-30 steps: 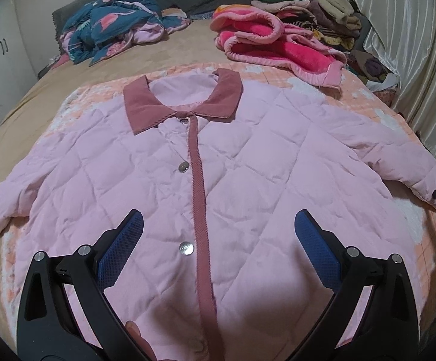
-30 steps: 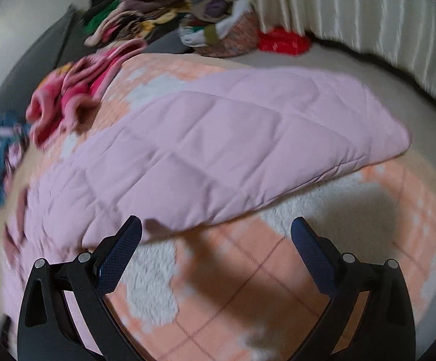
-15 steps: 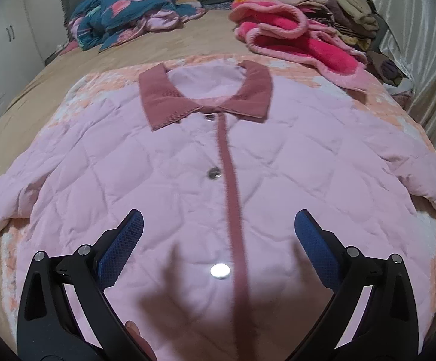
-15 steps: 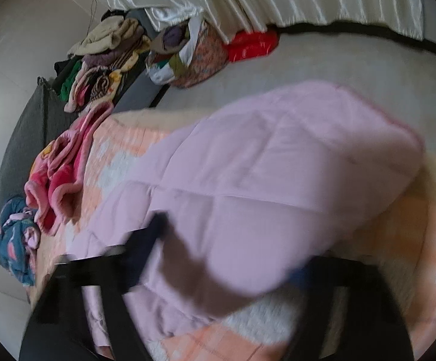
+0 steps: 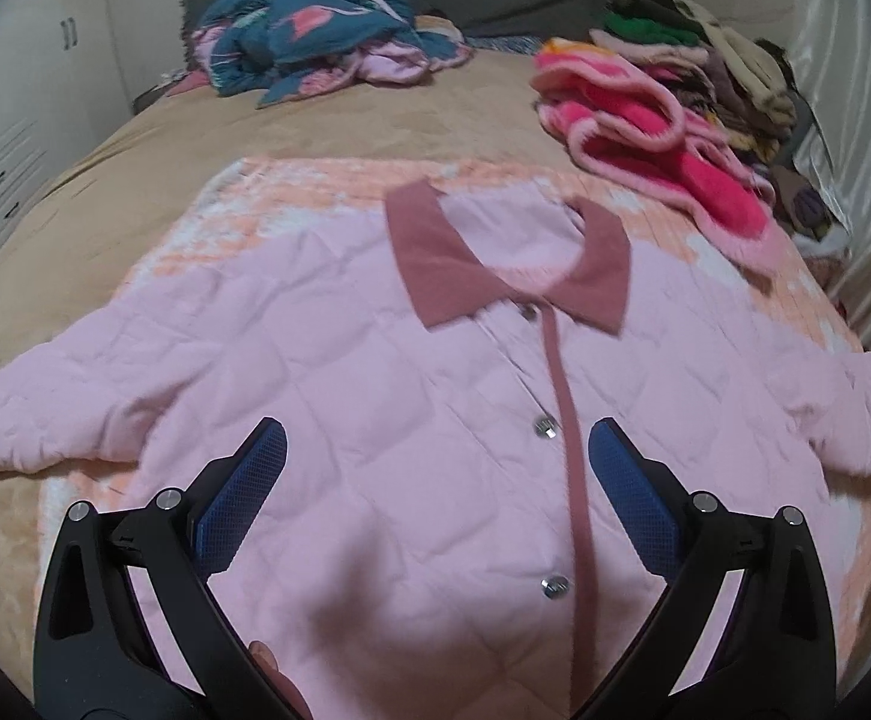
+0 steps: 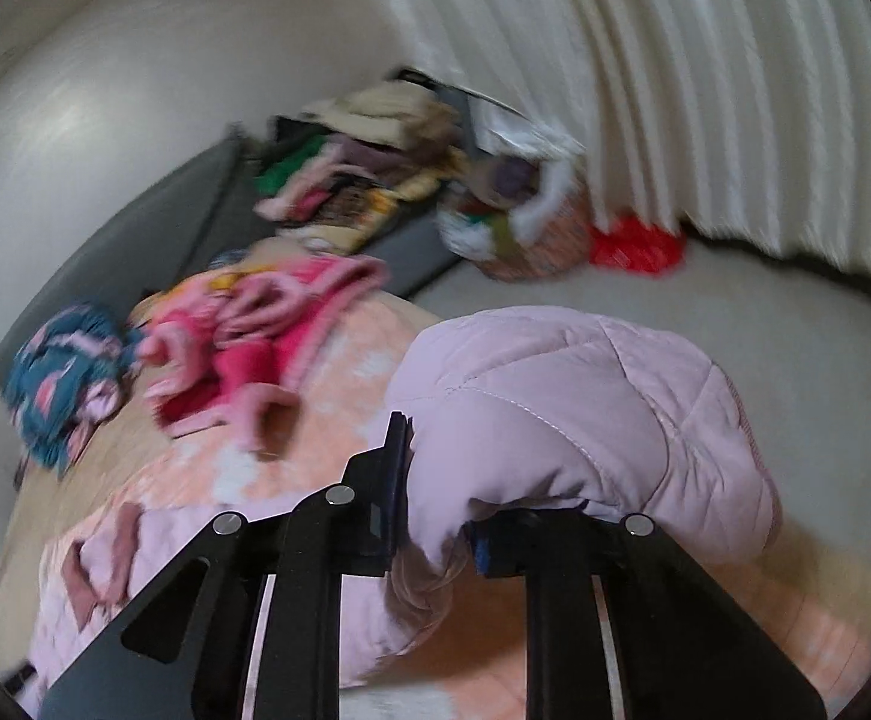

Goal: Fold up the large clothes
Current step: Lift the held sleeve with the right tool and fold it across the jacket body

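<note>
— Where's the jacket?

— The pink quilted jacket [image 5: 375, 420] lies front-up on the peach blanket [image 5: 327, 186] on the bed; I can't read any label. Only my right view shows its sleeve [image 6: 585, 414] pinched in the right gripper [image 6: 435, 516].

— The other hand?

— My left gripper [image 5: 435, 492] hovers spread above the jacket, angled down.

Both views are evenly and rather dimly lit by soft indoor light; no lamp is seen. Strong fisheye bending and black corner vignetting are noted at all edges. In the left wrist view, mild blur is found on the collar [image 5: 435, 258], and a soft shadow is cast on the jacket [image 5: 375, 396] near the bottom edge. The right wrist view is heavily motion-blurred, chiefly on the clothes pile [image 6: 369, 180] and curtain [image 6: 675, 90]. Faint sheen is seen on the wall [image 6: 75, 120].
</note>
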Tool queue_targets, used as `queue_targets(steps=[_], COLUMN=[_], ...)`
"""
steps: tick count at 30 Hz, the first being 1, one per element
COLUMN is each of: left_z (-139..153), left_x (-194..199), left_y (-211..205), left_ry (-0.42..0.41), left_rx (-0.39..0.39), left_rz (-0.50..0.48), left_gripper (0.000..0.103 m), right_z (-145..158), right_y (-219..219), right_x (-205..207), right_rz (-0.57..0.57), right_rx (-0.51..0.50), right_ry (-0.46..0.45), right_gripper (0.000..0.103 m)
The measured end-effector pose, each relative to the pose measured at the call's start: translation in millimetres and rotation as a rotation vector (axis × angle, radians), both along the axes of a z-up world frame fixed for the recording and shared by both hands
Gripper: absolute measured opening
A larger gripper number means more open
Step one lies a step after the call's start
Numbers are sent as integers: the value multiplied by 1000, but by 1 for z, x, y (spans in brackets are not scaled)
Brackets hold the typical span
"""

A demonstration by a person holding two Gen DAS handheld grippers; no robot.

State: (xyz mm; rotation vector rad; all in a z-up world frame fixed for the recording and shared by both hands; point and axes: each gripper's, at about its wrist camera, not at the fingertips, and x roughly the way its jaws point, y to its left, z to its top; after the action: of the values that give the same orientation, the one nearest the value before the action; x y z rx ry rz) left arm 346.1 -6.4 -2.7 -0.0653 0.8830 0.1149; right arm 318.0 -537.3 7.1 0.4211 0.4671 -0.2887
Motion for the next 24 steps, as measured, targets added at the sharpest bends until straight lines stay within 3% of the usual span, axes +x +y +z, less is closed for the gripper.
queue_targets(steps=[5,12,17,24], left_z=[20,42,37,10], left_x=[6,5,1,-6], left_y=[23,57,78,113], left_ry=[-18,-62,-59,-26], left_rx=[-22,-57,-106,-227], left_rz=[35,88,117,172], left_gripper=[95,95,95,95], right_z=[47,76,71,32], right_y=[63,169,233,312], right_x=[14,31,38,43], right_rz=[142,320,457,610], right_rx=[-155,-383,-419,-393], right_ry=[-56,-95,-104,-69], right_gripper=[17,17,17,17])
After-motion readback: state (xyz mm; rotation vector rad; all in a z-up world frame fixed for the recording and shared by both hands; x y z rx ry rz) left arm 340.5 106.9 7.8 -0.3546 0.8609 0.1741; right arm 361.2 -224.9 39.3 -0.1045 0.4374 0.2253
